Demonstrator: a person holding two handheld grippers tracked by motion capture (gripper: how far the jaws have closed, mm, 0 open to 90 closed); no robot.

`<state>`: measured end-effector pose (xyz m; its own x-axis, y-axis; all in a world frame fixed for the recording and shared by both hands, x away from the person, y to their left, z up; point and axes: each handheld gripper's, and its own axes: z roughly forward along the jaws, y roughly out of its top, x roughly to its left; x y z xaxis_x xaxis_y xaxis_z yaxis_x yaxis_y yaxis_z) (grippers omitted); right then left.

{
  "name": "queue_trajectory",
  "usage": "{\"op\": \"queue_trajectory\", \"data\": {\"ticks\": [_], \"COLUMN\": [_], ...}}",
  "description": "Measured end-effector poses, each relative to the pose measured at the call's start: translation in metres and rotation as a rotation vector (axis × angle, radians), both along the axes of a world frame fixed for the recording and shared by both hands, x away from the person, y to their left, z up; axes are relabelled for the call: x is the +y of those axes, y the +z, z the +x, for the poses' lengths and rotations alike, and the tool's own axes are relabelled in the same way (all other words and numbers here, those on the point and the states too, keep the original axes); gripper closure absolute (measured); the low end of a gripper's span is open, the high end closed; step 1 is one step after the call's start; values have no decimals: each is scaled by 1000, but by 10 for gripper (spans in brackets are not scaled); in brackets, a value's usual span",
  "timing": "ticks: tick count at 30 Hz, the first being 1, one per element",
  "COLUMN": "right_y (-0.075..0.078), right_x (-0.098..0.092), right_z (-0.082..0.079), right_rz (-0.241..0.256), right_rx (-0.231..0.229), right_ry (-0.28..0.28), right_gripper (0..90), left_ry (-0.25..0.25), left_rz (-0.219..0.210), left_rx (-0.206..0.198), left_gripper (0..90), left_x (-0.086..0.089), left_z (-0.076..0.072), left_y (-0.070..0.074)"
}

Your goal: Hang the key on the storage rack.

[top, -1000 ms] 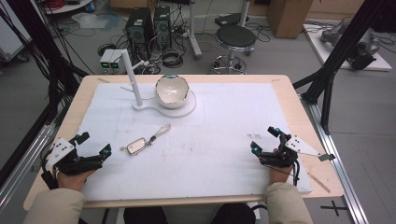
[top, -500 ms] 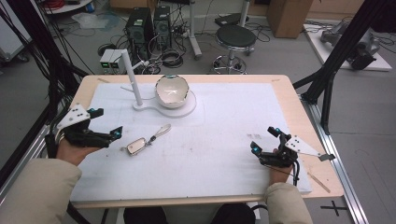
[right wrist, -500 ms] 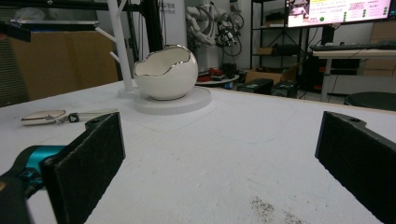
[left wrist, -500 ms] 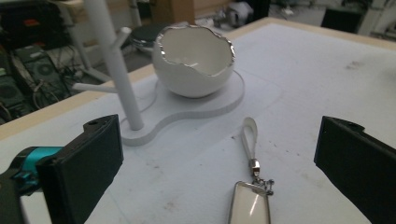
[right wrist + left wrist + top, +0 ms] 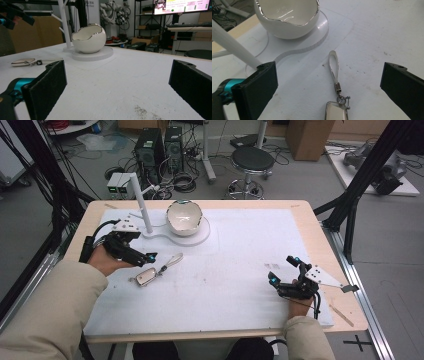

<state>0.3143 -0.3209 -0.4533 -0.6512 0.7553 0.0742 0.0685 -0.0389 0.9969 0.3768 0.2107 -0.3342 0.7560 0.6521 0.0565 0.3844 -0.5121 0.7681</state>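
Note:
A silver key fob (image 5: 145,277) with a pale strap (image 5: 173,261) lies on the white mat, left of centre. My left gripper (image 5: 141,260) hovers just above and left of it, open; in the left gripper view the fob (image 5: 336,111) and strap (image 5: 333,63) lie between the wide-apart jaws (image 5: 329,83). A white egg-shaped bowl (image 5: 184,218) with a silver rim sits on a white base behind. My right gripper (image 5: 282,270) rests open near the mat's right front, holding nothing; its view shows the bowl (image 5: 88,38) and the fob (image 5: 23,62) far off.
A white post (image 5: 141,204) rises from the base (image 5: 202,234) left of the bowl, close behind my left hand. The mat (image 5: 240,245) covers most of the wooden table (image 5: 320,240). A stool (image 5: 252,160) and computer boxes (image 5: 160,145) stand on the floor beyond.
My left gripper has moved from the table's near left corner forward and to the right, up to the key fob. The right gripper has stayed put.

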Motion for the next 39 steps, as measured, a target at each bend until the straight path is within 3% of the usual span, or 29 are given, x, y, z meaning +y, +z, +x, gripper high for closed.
{"op": "queue_trajectory", "data": {"ticks": [4, 11, 17, 22, 24, 34, 39], "right_y": [0, 0, 0, 0, 0, 0, 0], "right_x": [0, 0, 0, 0, 1, 0, 0], "right_z": [0, -1, -1, -1, -1, -1, -1], "right_rz": [0, -1, -6, -8, -8, -6, -8], "right_rx": [1, -6, -13, -14, -14, -13, -14], "right_ry": [1, 0, 0, 1, 1, 1, 0], "right_gripper": [5, 5, 6, 5, 5, 6, 5], "left_ry": [-22, -21, -3, 10, 7, 27, 44], "left_rz": [75, 140, 222, 274, 304, 375, 387], "left_rx": [55, 164, 269, 331, 347, 382, 413], "left_gripper": [17, 18, 24, 25, 42, 147, 193], "left_x": [-17, -40, -51, -59, -60, -67, -69], "left_z": [10, 27, 36, 40, 42, 46, 46], "left_y": [-3, -17, -31, -41, -44, -55, -60]}}
